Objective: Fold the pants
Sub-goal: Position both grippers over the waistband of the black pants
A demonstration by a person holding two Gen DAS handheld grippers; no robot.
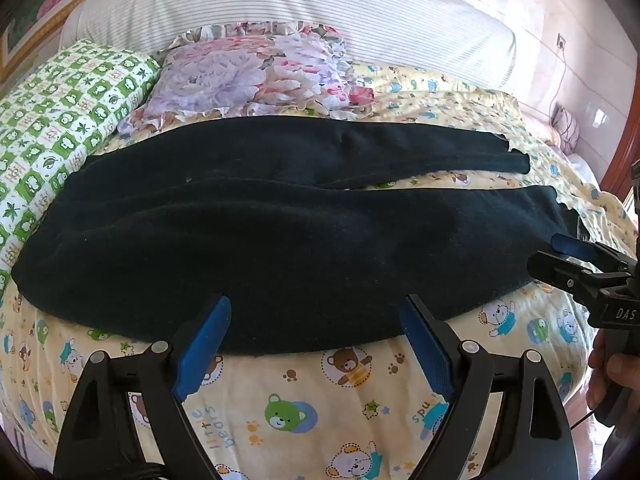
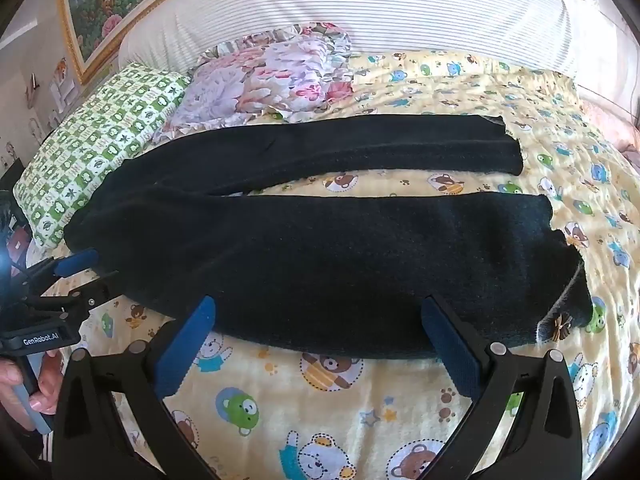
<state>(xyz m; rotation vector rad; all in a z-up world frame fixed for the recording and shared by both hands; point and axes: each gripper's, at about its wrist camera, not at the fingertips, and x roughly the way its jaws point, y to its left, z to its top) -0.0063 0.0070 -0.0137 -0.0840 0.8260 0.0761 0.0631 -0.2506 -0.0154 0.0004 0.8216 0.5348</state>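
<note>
Dark pants (image 1: 280, 236) lie flat across the bed, waist at the left, two legs reaching right with a gap between them. They show likewise in the right wrist view (image 2: 320, 256), where the near leg's hem has a small bow (image 2: 558, 326). My left gripper (image 1: 316, 308) is open, hovering at the near edge of the near leg, empty. My right gripper (image 2: 318, 312) is open at the near edge further right, empty. Each gripper shows in the other's view: the right one (image 1: 576, 260) by the near hem, the left one (image 2: 80, 276) by the waist.
The bed has a yellow bear-print sheet (image 1: 320, 400). A green-checked pillow (image 1: 68, 120) and a floral pillow (image 1: 248, 76) lie behind the pants. A striped white headboard (image 1: 320, 8) and a framed painting (image 2: 120, 4) stand beyond. A wooden bed frame (image 1: 624, 148) is at right.
</note>
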